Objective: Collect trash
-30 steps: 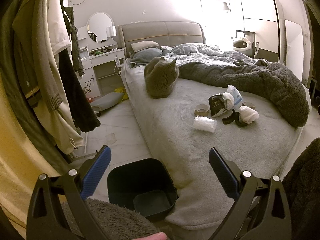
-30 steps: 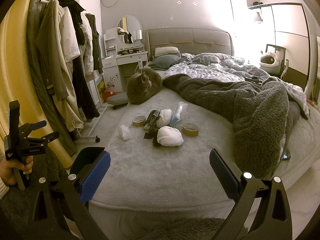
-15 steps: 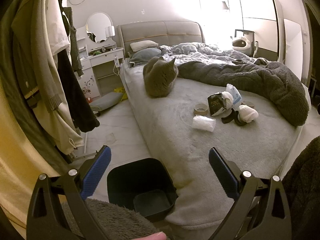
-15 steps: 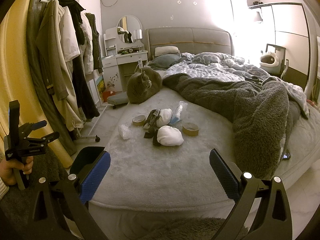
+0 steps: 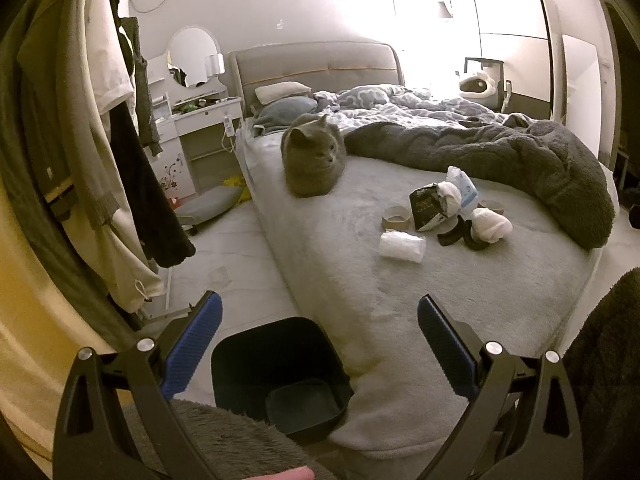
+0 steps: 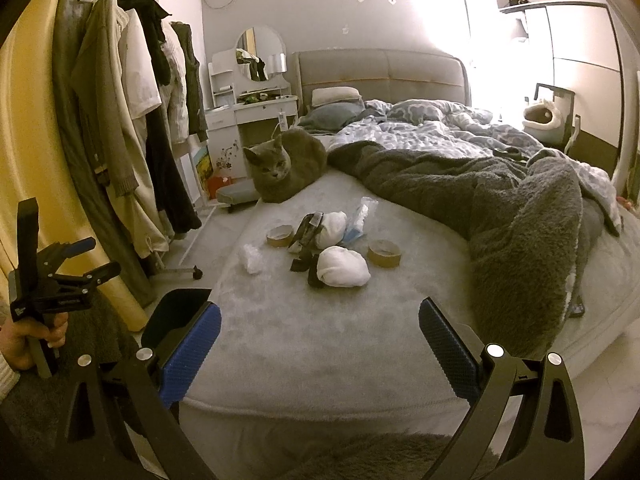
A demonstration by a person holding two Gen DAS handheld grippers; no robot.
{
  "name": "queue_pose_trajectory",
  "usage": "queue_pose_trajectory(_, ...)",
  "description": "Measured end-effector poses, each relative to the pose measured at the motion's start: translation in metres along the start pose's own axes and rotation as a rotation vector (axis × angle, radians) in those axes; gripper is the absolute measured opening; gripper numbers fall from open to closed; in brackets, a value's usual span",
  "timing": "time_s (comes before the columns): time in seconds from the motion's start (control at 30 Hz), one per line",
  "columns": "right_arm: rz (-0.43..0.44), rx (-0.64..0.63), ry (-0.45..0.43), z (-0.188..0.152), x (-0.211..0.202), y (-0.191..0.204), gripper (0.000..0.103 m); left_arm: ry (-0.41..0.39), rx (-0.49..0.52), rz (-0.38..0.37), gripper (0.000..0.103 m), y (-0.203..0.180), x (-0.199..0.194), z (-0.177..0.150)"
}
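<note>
Trash pile (image 6: 320,244) on bed (image 6: 320,344), black wrapper (image 5: 426,211) upright, bin (image 5: 280,372) open-topped

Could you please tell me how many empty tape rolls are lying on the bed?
2. One tape roll lies on the cat's side of the trash pile; the other tape roll lies on the dark blanket's side. Others could be hidden beneath the pile.

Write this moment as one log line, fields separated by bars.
left gripper: open, empty | right gripper: open, empty | trash pile: on bed | bin: beside bed

Grey cat (image 5: 314,156) loafing on the bed (image 5: 340,264), beside perhaps fleece blanket (image 6: 500,200).
</note>
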State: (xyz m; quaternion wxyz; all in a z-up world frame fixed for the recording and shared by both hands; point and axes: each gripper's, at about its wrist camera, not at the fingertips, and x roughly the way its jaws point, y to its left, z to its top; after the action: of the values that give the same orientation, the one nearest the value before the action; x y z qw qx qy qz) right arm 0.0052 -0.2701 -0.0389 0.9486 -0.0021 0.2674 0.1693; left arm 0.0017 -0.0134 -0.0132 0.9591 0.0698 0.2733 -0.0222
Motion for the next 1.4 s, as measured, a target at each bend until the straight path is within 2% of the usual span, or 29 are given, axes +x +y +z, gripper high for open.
queue_pose_trajectory(0.1,0.003,-0.004,0.008,0.002,0.000,0.002,0.100,0.009,-0.003,-0.006,0.100,-0.001,0.000,-0.001)
queue_pose_trajectory(0.3,-0.015,-0.023,0.078,0.006,0.016,0.008,0.100,0.021,-0.008,0.002,0.100,-0.003,0.000,0.003)
queue_pose_trajectory(0.5,-0.010,0.010,0.079,0.013,0.031,0.007,0.100,0.035,0.011,-0.009,0.100,-0.007,0.003,0.006)
queue_pose_trajectory(0.7,0.027,0.075,0.078,0.020,0.056,-0.003,0.100,0.063,-0.009,-0.078,0.099,-0.003,0.012,0.010)
queue_pose_trajectory(0.87,0.040,0.116,0.097,0.025,0.083,-0.013,0.100,0.056,-0.021,-0.139,0.098,-0.001,0.020,0.017)
queue_pose_trajectory(0.93,0.031,0.127,0.110,0.026,0.095,-0.016,0.100,0.058,-0.007,-0.140,0.097,-0.002,0.025,0.019)
queue_pose_trajectory(1.0,0.042,0.135,0.117,0.027,0.106,-0.019,0.100,0.070,0.009,-0.140,0.087,-0.005,0.032,0.021)
queue_pose_trajectory(1.27,0.081,0.145,0.154,0.029,0.142,-0.032,0.100,0.104,0.053,-0.198,0.087,-0.014,0.069,0.030)
queue_pose_trajectory(1.4,0.105,0.159,0.180,0.030,0.161,-0.041,0.099,0.136,0.102,-0.251,0.078,-0.023,0.094,0.031)
